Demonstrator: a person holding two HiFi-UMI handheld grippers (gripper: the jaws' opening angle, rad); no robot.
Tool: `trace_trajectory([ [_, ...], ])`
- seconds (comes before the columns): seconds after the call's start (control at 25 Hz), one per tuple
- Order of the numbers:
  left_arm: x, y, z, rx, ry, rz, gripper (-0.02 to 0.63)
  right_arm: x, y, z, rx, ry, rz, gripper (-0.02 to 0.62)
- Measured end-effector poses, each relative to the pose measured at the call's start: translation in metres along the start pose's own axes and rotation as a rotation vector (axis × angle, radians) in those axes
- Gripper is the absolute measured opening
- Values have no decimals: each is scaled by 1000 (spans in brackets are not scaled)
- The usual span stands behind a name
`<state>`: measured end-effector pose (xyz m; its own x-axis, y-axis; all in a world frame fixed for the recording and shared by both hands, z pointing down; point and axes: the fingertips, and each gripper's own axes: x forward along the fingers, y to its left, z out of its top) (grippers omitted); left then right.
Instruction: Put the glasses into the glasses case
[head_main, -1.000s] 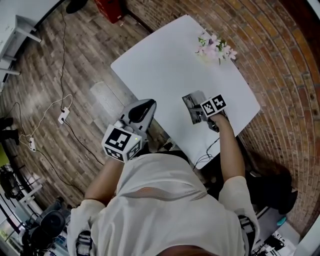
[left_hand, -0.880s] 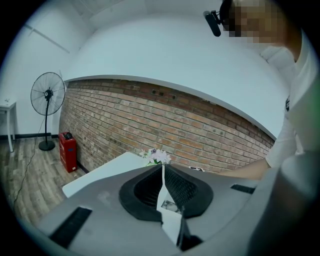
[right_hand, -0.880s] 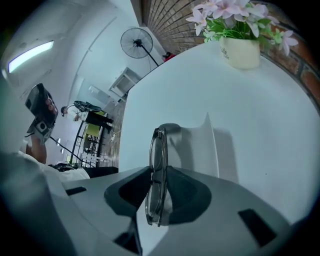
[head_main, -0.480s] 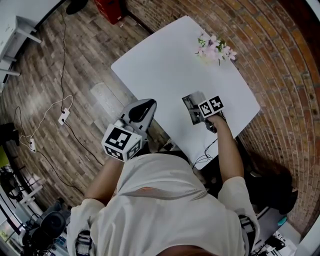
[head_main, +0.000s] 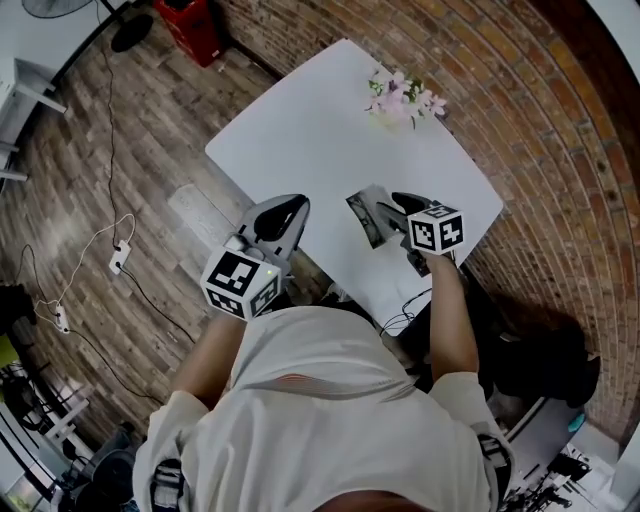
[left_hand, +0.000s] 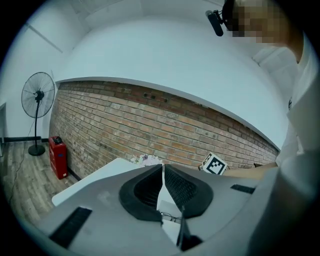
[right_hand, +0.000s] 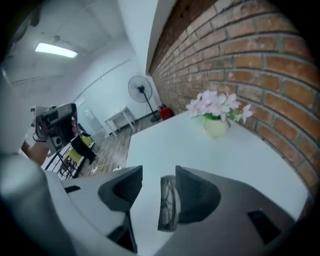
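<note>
The grey glasses case (head_main: 366, 214) lies open near the front edge of the white table (head_main: 300, 140). In the right gripper view the case (right_hand: 167, 217) holds the folded glasses (right_hand: 170, 196). My right gripper (head_main: 398, 208) hangs above the case. Its jaws are opening, and the case shows below in the gap, apart from both pads (right_hand: 159, 172). My left gripper (head_main: 283, 216) is held off the table's left front edge, level. Its jaws (left_hand: 162, 169) are shut with nothing between them. A bit of the glasses (left_hand: 170, 216) shows through the slit below.
A small vase of pink flowers (head_main: 403, 97) stands at the table's far side by the brick wall (right_hand: 260, 55). On the wooden floor to the left are cables (head_main: 110, 255), a red can (left_hand: 57, 155) and a standing fan (left_hand: 39, 97).
My right gripper has lifted off the glasses case and its jaws have spread. The case with the glasses stays on the table. The left gripper has kept its place.
</note>
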<state>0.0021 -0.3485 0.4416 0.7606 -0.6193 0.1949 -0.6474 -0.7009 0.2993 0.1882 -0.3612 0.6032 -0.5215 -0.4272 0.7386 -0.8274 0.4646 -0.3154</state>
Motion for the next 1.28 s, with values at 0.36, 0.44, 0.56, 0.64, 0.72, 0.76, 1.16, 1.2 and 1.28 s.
trace_trajectory([
  [0.36, 28, -29, 37, 60, -55, -120, 26, -143, 22, 67, -40, -454, -180, 164],
  [0.44, 34, -36, 46, 79, -69, -149, 26, -174, 29, 75, -43, -556, -214, 139],
  [0.56, 42, -48, 59, 111, -88, -192, 26, -215, 40, 84, -46, -702, -272, 87],
  [0.64, 47, -55, 67, 130, -100, -218, 26, -238, 48, 87, -55, -788, -295, 58],
  [0.72, 49, -64, 74, 143, -112, -236, 26, -257, 57, 88, -68, -850, -326, 52],
  [0.76, 50, -68, 78, 148, -119, -245, 26, -266, 61, 87, -73, -876, -351, 51],
  [1.16, 58, -94, 90, 190, -131, -305, 26, -308, 64, 70, -52, -1004, -524, 52],
  [1.2, 58, -94, 90, 189, -130, -304, 26, -308, 63, 70, -52, -998, -524, 52],
  [1.28, 57, -96, 91, 189, -130, -302, 26, -307, 63, 69, -55, -989, -523, 52],
])
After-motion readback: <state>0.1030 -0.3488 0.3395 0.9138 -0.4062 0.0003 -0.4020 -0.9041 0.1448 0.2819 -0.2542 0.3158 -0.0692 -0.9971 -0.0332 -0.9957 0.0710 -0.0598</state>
